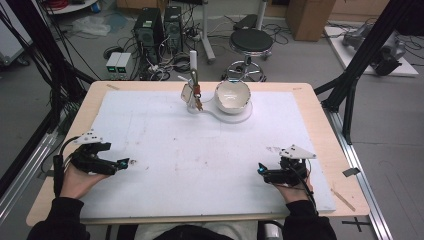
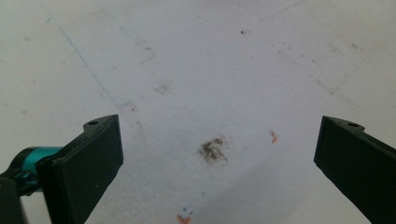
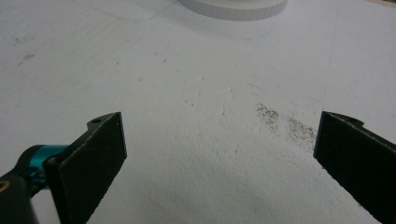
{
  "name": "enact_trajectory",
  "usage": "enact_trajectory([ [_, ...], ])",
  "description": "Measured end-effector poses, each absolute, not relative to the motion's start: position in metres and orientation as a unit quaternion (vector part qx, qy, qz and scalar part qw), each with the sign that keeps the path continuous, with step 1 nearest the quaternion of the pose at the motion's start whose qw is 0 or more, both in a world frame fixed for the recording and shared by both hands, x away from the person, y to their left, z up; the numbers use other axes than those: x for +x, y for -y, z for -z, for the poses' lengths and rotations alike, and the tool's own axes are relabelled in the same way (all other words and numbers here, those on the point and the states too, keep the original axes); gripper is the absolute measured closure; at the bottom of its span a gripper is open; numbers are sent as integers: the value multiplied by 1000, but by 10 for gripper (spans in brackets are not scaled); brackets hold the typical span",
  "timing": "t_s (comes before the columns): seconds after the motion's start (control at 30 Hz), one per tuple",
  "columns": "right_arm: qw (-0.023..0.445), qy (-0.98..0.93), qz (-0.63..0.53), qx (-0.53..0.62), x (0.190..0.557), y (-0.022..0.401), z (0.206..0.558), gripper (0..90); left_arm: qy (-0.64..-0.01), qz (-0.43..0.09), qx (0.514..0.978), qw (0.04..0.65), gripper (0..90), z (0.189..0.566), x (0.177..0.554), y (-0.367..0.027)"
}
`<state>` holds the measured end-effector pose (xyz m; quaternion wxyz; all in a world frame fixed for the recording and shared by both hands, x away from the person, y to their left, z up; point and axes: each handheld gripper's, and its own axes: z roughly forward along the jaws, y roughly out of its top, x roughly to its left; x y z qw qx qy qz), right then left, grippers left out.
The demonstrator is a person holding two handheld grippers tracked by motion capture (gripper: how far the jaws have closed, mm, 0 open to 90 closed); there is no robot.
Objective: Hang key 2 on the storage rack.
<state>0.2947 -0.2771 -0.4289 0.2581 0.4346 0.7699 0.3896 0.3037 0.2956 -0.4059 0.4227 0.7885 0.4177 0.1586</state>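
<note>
White mat (image 1: pixel 200 160): bare work area on table (image 1: pixel 320 130).
Tongs: left tongs (image 1: pixel 125 163), right tongs (image 1: pixel 260 169) both wide, empty, parked near.
Bowl (image 1: pixel 232 96): far edge, untouched.

Bright, even overhead light; soft shadows, slight blur, no glare.

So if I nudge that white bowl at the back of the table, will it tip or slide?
The white glossy bowl sits tilted on a round white stand, so a nudge would probably rock or tip it rather than slide it. It looks glazed, so likely slippery and breakable. The glass cup with utensils stands close beside it and might get knocked.
</note>
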Motion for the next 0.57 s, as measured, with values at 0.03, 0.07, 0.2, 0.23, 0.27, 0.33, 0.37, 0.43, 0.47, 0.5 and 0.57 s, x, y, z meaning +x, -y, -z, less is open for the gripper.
enact_trajectory([
  [0.03,258,-770,-390,435,295,277,429,16,-419,-163,787,423,17,407,300,-297],
  [0.07,258,-770,-389,434,295,277,429,16,-417,-165,786,426,17,407,297,-298],
  [0.2,256,-772,-386,435,295,277,430,16,-422,-173,778,432,17,409,283,-304],
  [0.23,256,-772,-386,435,295,276,430,16,-424,-175,778,430,17,410,281,-306],
  [0.27,255,-772,-386,436,295,276,429,16,-427,-175,778,427,17,412,278,-307],
  [0.33,255,-772,-386,436,295,276,430,16,-433,-175,779,419,17,417,275,-310],
  [0.37,255,-772,-385,436,295,276,430,16,-436,-177,779,415,17,419,274,-311],
  [0.43,256,-772,-386,436,295,276,429,16,-442,-174,777,413,17,422,273,-315],
  [0.47,257,-772,-385,436,295,276,429,16,-444,-176,776,413,17,423,272,-316],
  [0.5,258,-772,-385,435,295,276,429,16,-445,-178,775,412,17,423,272,-317],
  [0.57,257,-772,-384,436,295,276,430,16,-446,-181,771,417,17,422,272,-319],
])
